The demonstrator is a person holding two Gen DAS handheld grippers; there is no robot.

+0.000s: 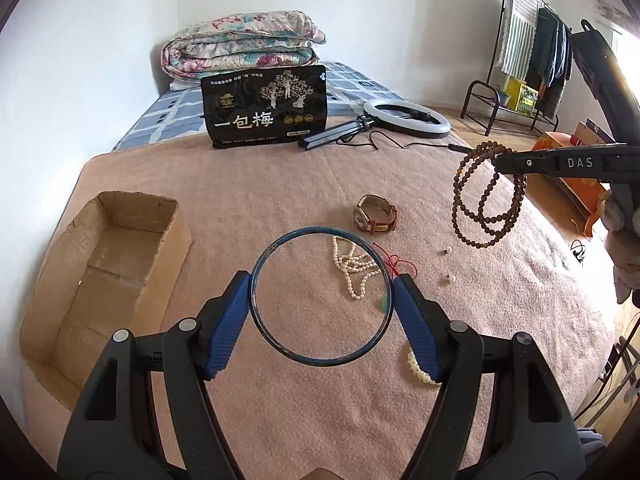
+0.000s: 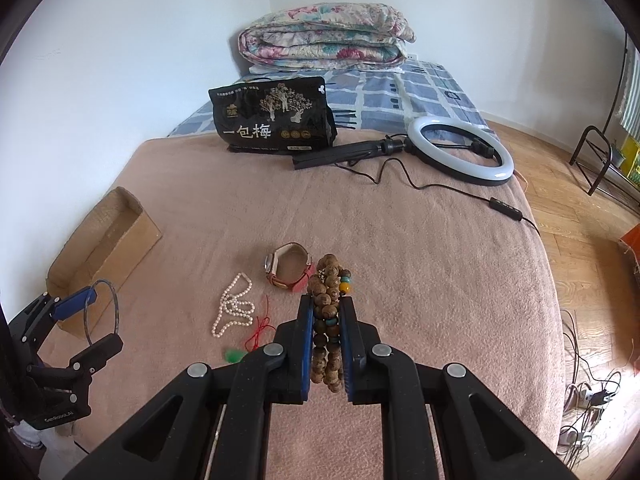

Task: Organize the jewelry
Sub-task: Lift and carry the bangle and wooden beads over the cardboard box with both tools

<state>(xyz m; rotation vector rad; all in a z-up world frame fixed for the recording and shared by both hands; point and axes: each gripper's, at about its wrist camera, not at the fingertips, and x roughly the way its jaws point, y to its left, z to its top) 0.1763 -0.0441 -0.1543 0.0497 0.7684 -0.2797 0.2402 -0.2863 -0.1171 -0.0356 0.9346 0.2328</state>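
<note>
My left gripper [image 1: 321, 285] is shut on a dark blue bangle [image 1: 280, 344] and holds it above the pink blanket; it also shows in the right wrist view [image 2: 100, 316], near the open cardboard box [image 1: 100, 268] [image 2: 104, 236]. My right gripper [image 2: 326, 306] is shut on a brown wooden bead necklace [image 2: 328, 292], which hangs in loops in the left wrist view [image 1: 484, 204]. On the blanket lie a pearl necklace [image 1: 354, 268] [image 2: 234, 308], a watch with a red strap [image 1: 374, 214] [image 2: 290, 272], a red cord with a green pendant [image 2: 256, 332] and a cream bead bracelet [image 1: 420, 372].
A black snack bag [image 1: 264, 108] [image 2: 274, 116], a ring light on a tripod [image 1: 404, 118] [image 2: 460, 152] with its cable, and a folded quilt [image 1: 244, 44] lie at the far end of the bed. Two loose beads [image 1: 448, 264] sit on the blanket. A clothes rack [image 1: 528, 52] stands on the floor at right.
</note>
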